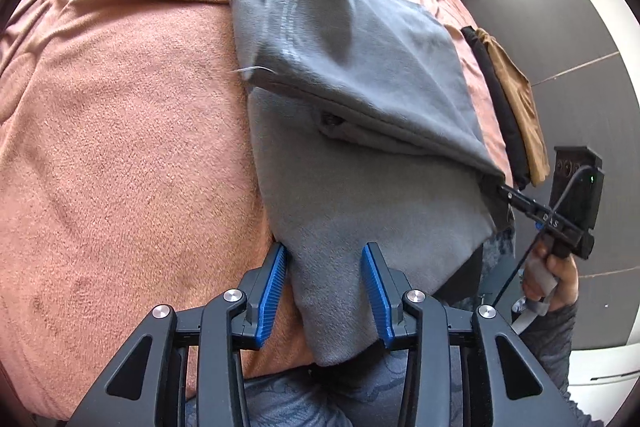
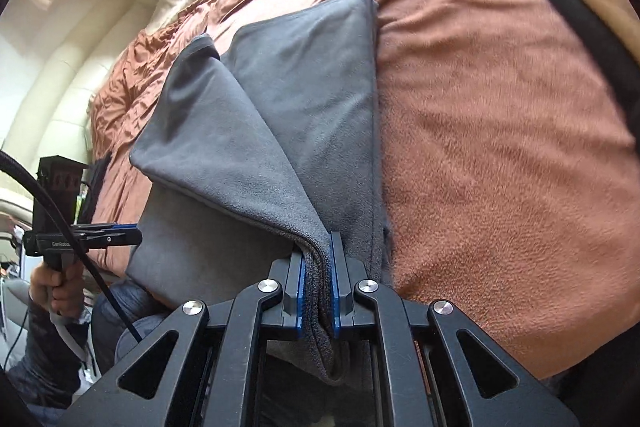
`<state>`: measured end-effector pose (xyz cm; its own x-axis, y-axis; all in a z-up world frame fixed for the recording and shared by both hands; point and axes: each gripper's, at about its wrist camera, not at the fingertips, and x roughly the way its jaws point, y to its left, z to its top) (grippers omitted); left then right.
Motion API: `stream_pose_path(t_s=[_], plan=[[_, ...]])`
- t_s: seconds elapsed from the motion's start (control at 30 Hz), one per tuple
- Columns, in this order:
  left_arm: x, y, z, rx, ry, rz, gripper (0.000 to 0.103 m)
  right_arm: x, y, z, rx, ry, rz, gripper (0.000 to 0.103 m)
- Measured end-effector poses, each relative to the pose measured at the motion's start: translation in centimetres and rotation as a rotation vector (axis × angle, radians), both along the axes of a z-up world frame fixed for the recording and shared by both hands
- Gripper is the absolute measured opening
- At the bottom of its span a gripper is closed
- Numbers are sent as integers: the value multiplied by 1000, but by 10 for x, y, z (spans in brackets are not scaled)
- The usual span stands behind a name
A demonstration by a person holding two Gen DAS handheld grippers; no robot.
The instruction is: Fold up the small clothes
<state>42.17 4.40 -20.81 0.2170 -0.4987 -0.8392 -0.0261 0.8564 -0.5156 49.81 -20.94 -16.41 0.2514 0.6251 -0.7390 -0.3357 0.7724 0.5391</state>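
I am folding a grey garment [image 1: 360, 75] that is lying on the bed [image 1: 120, 131], its near edge hanging over the bed's side toward me. My right hand-held gripper [image 2: 317, 291] is pinching a bunched corner of the garment between its blue pads, raising a flap above the layer beneath. My left hand-held gripper [image 1: 325, 291] is standing with its jaws apart, a hanging tongue of the garment running between them but not clamped.

I judge the fold is partway through: one corner is lifted, the other is not yet taken. The next move, I think, is closing the left jaws on that cloth, then carrying both corners together across the garment, away from me.

The left wrist view is showing a stitched hem on the raised flap and a stack of black and tan clothes [image 1: 516, 107] just beyond the garment's right side. The right wrist view is showing the squeezed cloth itself.
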Motion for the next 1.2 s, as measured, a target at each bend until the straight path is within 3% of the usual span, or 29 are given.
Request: stream_pose_path(t_s=[0.23,0.4,0.53,0.63,0.7,0.73,0.97,1.2], plan=[[-3,1,-8,0,3,19,40,-8,-13,12,-9,-36,7,6],[-9,4,-12,-29,-24,55,40,-10,-7,9,-87,-41,36,9],[-12,8,-14,-72,-31,81,38,-11,4,32,-164,-81,34,14],[-13,12,-19,-89,-13,88,36,-19,14,55,-236,-152,34,29],[-14,13,-21,-96,-12,86,36,-28,24,69,-283,-218,40,54],[-15,15,-21,-102,-12,89,35,-36,28,74,-294,-242,43,56],[-19,24,-27,-159,0,104,31,-48,75,100,-365,-342,90,56],[-25,43,-34,-247,18,136,30,-56,131,102,-419,-432,253,56]])
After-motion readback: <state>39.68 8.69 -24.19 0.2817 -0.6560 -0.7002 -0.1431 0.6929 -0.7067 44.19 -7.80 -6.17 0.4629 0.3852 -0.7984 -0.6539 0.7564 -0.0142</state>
